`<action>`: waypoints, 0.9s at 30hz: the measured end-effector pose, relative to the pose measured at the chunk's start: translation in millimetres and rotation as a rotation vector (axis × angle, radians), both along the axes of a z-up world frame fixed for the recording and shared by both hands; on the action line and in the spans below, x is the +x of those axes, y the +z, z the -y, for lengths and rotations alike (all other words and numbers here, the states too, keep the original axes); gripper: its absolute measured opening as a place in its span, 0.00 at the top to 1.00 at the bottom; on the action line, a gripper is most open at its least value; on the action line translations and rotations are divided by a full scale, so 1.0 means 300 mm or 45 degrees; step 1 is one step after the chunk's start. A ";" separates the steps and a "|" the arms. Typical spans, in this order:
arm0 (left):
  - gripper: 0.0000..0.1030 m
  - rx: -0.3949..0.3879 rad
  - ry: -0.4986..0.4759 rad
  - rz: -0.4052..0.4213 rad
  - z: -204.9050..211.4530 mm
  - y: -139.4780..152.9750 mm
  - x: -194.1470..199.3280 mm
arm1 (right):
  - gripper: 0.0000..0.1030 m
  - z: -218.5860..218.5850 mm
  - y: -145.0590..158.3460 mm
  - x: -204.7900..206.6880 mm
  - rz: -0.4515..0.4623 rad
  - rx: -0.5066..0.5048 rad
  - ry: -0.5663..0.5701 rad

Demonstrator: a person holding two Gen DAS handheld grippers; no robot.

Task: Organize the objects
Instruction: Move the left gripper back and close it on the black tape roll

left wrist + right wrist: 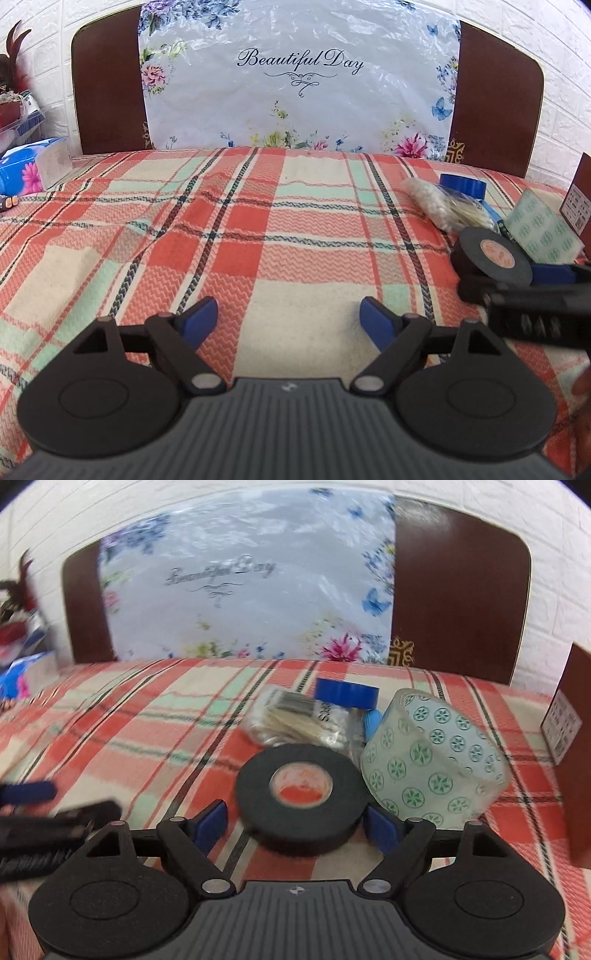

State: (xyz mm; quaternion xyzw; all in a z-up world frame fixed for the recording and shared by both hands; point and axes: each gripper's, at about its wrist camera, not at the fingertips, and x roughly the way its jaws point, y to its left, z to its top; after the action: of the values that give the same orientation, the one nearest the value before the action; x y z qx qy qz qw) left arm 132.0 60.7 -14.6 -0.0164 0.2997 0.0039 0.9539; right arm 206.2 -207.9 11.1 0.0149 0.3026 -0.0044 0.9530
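A black tape roll (301, 797) lies flat on the plaid cloth between the blue pads of my right gripper (299, 825); the jaws are wide and a gap shows at the left pad. The roll also shows at the right of the left wrist view (493, 258). Beside it lean a clear tape roll with green stars (436, 760), a bag of cotton swabs (295, 723) and a blue tape roll (347, 694). My left gripper (288, 321) is open and empty over bare cloth, left of the pile.
A brown headboard with a floral plastic sheet (299, 81) stands behind the bed. A blue tissue pack (33, 166) and clutter sit at the far left. A brown box (576, 746) stands at the right edge.
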 end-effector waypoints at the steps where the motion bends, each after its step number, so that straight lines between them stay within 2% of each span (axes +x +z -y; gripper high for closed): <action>1: 0.15 -0.006 -0.004 0.001 -0.002 -0.002 0.002 | 0.22 0.003 -0.003 0.014 0.001 0.007 -0.002; 4: 0.14 -0.018 -0.010 0.002 -0.004 -0.003 0.004 | 0.26 -0.007 -0.007 0.033 0.003 -0.020 -0.006; 9: 0.14 -0.013 -0.009 0.001 -0.003 -0.003 0.003 | 0.26 -0.009 0.000 -0.028 -0.004 -0.019 0.020; 18: 0.12 0.021 -0.007 -0.004 0.009 -0.004 0.004 | 0.26 0.011 0.000 -0.392 -0.002 -0.089 0.108; 20: 0.12 0.029 -0.007 -0.006 0.011 -0.003 0.002 | 0.27 0.045 0.000 -0.471 0.007 -0.128 0.059; 23: 0.12 0.049 -0.007 -0.013 0.018 -0.001 0.003 | 0.27 0.134 0.002 -0.552 -0.004 -0.173 -0.120; 26: 0.14 0.078 0.002 -0.053 0.045 0.015 -0.006 | 0.26 0.250 0.006 -0.609 -0.039 -0.112 -0.274; 27: 0.14 0.045 -0.019 -0.078 0.062 0.024 -0.018 | 0.24 0.275 0.008 -0.628 -0.045 -0.082 -0.296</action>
State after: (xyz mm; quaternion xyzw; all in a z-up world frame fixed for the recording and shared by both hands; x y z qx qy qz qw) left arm 126.6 42.1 -7.3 0.0026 0.3287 0.0027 0.9444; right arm 17.7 -290.4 13.5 0.0190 0.3153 -0.1250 0.9405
